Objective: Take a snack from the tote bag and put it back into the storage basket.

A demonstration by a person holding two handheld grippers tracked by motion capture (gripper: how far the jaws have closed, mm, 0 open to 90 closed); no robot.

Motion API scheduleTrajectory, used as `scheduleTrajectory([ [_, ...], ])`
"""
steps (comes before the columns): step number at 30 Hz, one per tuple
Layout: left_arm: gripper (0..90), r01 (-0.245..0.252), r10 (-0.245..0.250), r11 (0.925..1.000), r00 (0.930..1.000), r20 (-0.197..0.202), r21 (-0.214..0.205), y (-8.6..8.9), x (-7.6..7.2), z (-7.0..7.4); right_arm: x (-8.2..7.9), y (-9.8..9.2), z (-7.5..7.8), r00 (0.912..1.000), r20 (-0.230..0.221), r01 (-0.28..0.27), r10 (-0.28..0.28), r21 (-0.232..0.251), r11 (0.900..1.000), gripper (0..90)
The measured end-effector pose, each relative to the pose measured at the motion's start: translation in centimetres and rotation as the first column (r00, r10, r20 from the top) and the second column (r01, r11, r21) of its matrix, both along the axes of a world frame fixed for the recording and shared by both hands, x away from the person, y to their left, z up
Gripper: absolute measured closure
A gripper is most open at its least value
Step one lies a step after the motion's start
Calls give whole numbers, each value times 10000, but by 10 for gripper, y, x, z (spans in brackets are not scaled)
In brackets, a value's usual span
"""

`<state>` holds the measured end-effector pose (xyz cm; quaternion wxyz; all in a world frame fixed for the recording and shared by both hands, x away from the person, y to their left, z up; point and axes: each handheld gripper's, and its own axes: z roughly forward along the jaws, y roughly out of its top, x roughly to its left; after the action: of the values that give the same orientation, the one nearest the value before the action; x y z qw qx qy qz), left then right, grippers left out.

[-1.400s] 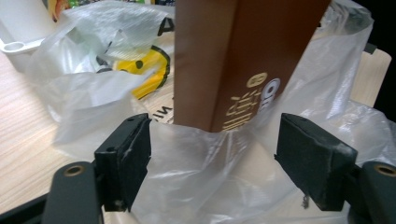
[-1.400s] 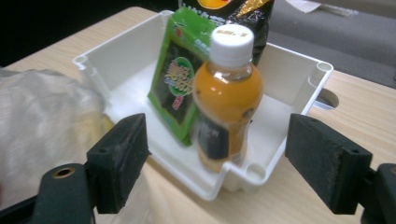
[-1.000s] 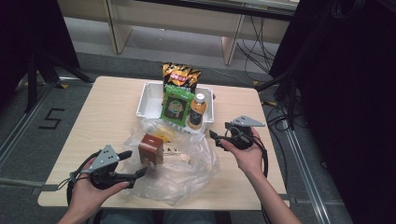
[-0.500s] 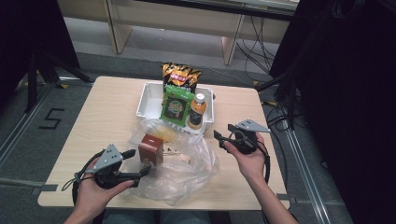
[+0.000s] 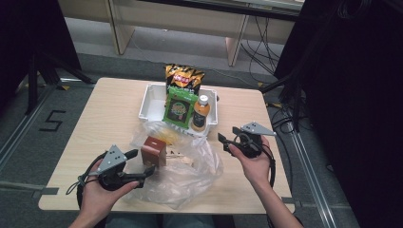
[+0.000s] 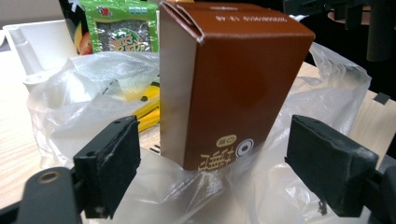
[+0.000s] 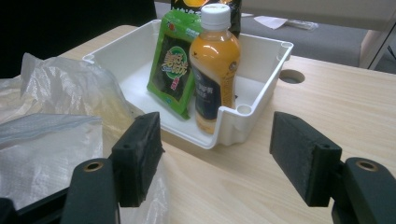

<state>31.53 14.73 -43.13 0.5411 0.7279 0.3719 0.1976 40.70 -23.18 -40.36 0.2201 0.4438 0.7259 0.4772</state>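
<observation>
Right hand-held gripper (image 5: 227, 138) shifted right, jaws wide, just closing slightly; 1 brown carton (image 5: 154, 150), 1 bottle (image 5: 200, 113).

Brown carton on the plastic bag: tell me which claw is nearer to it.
Left. The left claw has its open jaws either side of the brown carton, not touching. The right claw is off to its right, beside the white bin.

Both grippers held low, jaws apart.
The left hand (image 5: 97, 190) holds the left gripper (image 5: 142, 164) level, pointing right, jaws wide. The right hand (image 5: 256, 164) holds the right gripper (image 5: 227, 138) pointing left; its jaws, just closing slightly, stand wide with nothing between.
</observation>
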Motion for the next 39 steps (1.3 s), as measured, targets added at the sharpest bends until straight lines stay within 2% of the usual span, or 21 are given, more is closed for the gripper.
scheduleTrajectory([
  [3,162,-29,30,9999,9999,99,-120,-2,1,2,0,-1,0,10000,79,-47,47,-58,10000,348],
  [4,161,-64,64,10000,9999,110,-32,-2,1,3,0,0,0,10000,70,-50,50,-33,10000,348],
  [6,161,-11,11,10000,9998,176,-49,-3,1,3,0,0,0,10000,-56,-52,52,-21,10000,347],
  [8,159,-64,64,10000,9999,120,-27,-3,1,2,1,-3,-1,9996,245,-112,121,-350,9993,347],
  [9,158,-89,89,10000,9999,144,37,-3,1,2,-1,-2,-1,9999,-74,-94,93,-123,9999,347],
  [11,158,-51,51,10000,9998,174,15,-3,1,3,-1,-3,-2,9999,50,-128,129,-226,9997,346],
  [12,158,-50,50,10000,9998,187,10,-3,2,3,-3,-2,-2,9999,-144,74,-75,-129,9999,346],
  [16,157,-81,81,10000,9998,197,-25,-2,0,2,-2,-3,1,10000,-31,-41,41,-107,9999,345],
  [18,155,-71,72,10000,9997,250,-18,-2,-1,2,0,-4,0,9998,155,-135,139,-293,9995,343],
  [22,151,-186,186,9998,9993,325,-2,-5,-1,4,1,-6,-1,9995,299,-75,82,-246,9997,340],
  [26,150,-268,266,9996,9988,408,31,-8,0,3,0,-6,1,10000,64,-45,46,-194,9998,337],
  [29,150,-266,255,9995,9978,615,164,-10,0,4,-1,-6,0,9997,220,74,-74,-39,10000,338],
  [30,150,-263,250,9995,9976,645,192,-11,0,5,-2,-6,1,10000,17,63,-63,-3,10000,337],
  [31,149,-337,333,9994,9979,565,62,-12,-1,5,-2,-6,1,10000,39,71,-71,14,10000,337],
  [33,149,-291,277,9994,9968,750,185,-13,-1,6,-2,-7,1,9999,29,122,-122,10,9999,337],
  [34,148,-347,336,9993,9967,734,142,-14,-1,6,-1,-9,0,9992,382,76,-66,-277,9996,336],
  [35,147,-357,344,9992,9969,706,177,-15,-1,6,-1,-8,0,9992,403,79,-68,-281,9996,336],
  [36,147,-393,390,9992,9970,662,46,-16,-1,6,-3,-6,1,9997,172,168,-166,-67,9998,336],
  [37,146,-453,439,9988,9965,707,175,-17,0,6,-4,-6,2,9999,-2,165,-165,20,9999,335],
  [38,145,-373,347,9988,9960,827,302,-17,1,6,-2,-7,2,9998,189,56,-53,-150,9999,334],
  [39,145,-485,476,9988,9966,667,111,-21,1,6,-2,-6,2,9998,206,56,-53,-138,9999,334],
])
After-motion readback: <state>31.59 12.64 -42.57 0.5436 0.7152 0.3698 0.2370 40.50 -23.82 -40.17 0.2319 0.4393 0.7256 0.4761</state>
